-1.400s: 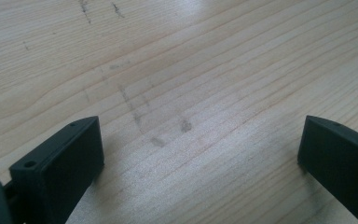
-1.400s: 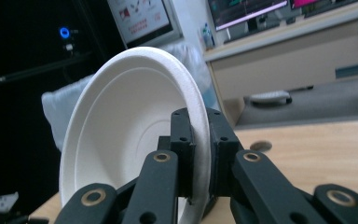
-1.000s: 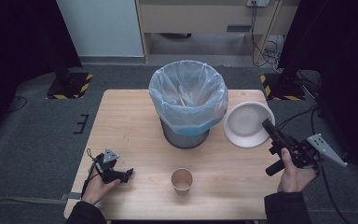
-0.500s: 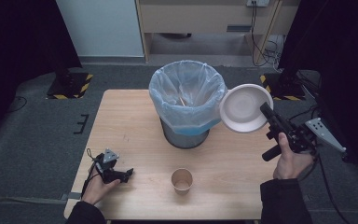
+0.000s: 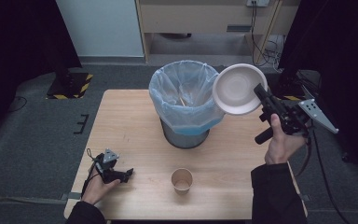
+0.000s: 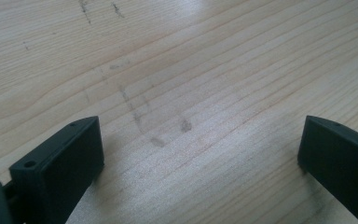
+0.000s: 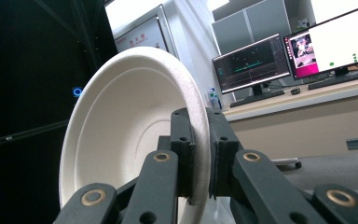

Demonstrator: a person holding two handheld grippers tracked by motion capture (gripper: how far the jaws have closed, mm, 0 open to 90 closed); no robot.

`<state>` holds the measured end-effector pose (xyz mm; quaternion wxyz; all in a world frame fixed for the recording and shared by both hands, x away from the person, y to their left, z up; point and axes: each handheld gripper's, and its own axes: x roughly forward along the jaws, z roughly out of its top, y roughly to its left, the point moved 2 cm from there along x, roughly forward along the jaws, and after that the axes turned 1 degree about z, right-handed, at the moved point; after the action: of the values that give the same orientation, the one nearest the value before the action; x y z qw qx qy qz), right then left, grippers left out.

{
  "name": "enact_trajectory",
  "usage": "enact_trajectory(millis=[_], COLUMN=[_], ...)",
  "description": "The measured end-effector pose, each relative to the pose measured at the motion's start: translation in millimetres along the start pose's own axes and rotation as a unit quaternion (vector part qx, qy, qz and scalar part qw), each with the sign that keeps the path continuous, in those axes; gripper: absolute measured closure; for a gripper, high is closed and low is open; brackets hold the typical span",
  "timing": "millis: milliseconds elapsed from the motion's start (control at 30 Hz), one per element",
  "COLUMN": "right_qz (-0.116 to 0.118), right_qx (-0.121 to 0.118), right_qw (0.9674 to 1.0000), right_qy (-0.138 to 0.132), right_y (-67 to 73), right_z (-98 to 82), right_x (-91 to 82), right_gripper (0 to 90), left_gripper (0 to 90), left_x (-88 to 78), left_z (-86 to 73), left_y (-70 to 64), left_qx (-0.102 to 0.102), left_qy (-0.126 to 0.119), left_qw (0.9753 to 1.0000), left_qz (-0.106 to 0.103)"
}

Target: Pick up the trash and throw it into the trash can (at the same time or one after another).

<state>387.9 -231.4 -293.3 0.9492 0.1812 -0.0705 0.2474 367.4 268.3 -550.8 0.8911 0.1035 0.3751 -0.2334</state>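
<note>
A white paper bowl (image 5: 237, 88) is held up in the air, tilted on edge, just right of the bin's rim. My right gripper (image 5: 262, 94) is shut on its rim; in the right gripper view the bowl (image 7: 130, 126) is pinched between the two black jaws (image 7: 200, 154). The grey bin with a pale blue liner (image 5: 185, 100) stands mid-table. A small brown paper cup (image 5: 182, 180) stands upright near the front edge. My left gripper (image 5: 126, 174) rests on the table at the front left, open over bare wood (image 6: 191, 121).
The wooden table (image 5: 130, 121) has free room at its left and front right. Black and yellow striped floor bases stand behind the table at the left (image 5: 70, 84). A desk with monitors (image 7: 279, 60) lies beyond the bowl.
My right gripper has lifted the bowl off the table and carried it up and back to the bin's right rim, tilting it. The left gripper has stayed put.
</note>
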Motion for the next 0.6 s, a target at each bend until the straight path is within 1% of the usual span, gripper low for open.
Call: enact_trajectory(millis=[167, 467, 600], right_qz=[-0.001, 0.002, 0.001], right_qx=[-0.012, -0.021, -0.021], right_qw=[0.9999, 0.9997, 0.9998], right_qy=[0.004, 0.007, 0.005], right_y=[5.0, 16.8, 20.4], right_z=[4.0, 6.3, 6.3], right_x=[16.1, 49.5, 62.9], right_gripper=[83.6, 83.6, 83.6], left_gripper=[0.0, 0.0, 0.0], left_x=[0.0, 0.1, 0.2], left_z=[0.0, 0.0, 0.1], left_y=[0.1, 0.1, 0.0], left_qx=[0.0, 0.0, -0.001], left_qy=[0.0, 0.0, -0.001], left_qw=[1.0, 1.0, 1.0], left_qz=[0.0, -0.001, -0.001])
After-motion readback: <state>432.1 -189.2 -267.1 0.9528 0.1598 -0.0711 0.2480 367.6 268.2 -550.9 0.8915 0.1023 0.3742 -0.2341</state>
